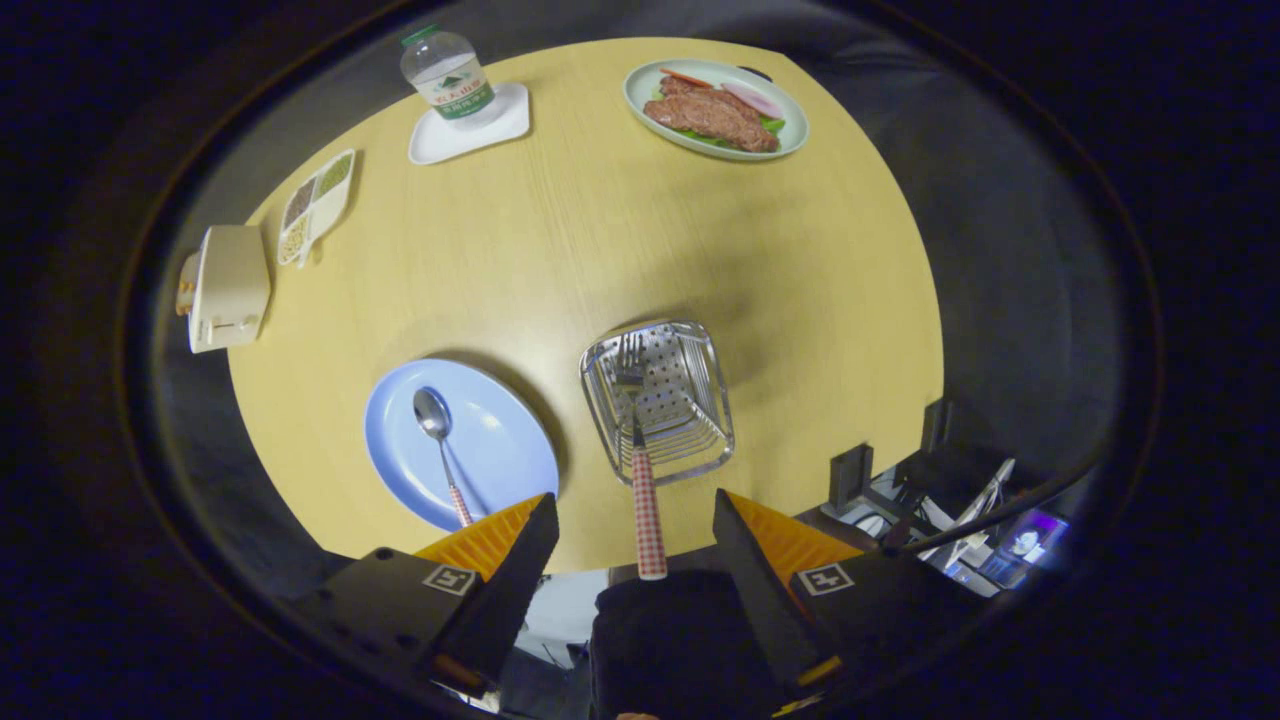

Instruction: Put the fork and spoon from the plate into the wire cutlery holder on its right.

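Fork (640, 440): tines down in the wire cutlery holder (700, 400), checked handle leaning out over its near rim between the gripper (636, 540) fingers, which stand spread wide and touch nothing; spoon (438, 430) lies on the blue plate (500, 440), at about nine o'clock from the holder.

Risk, as I judge it: the leaning handle could be knocked when the fingers swing toward the spoon, tipping the fork out or shifting the light holder. The spoon's thin handle may slip on the smooth plate.

Writing: water bottle (448, 75) at eleven o'clock carries a green label, unreadable from here; square markers on the gripper, no legible text.
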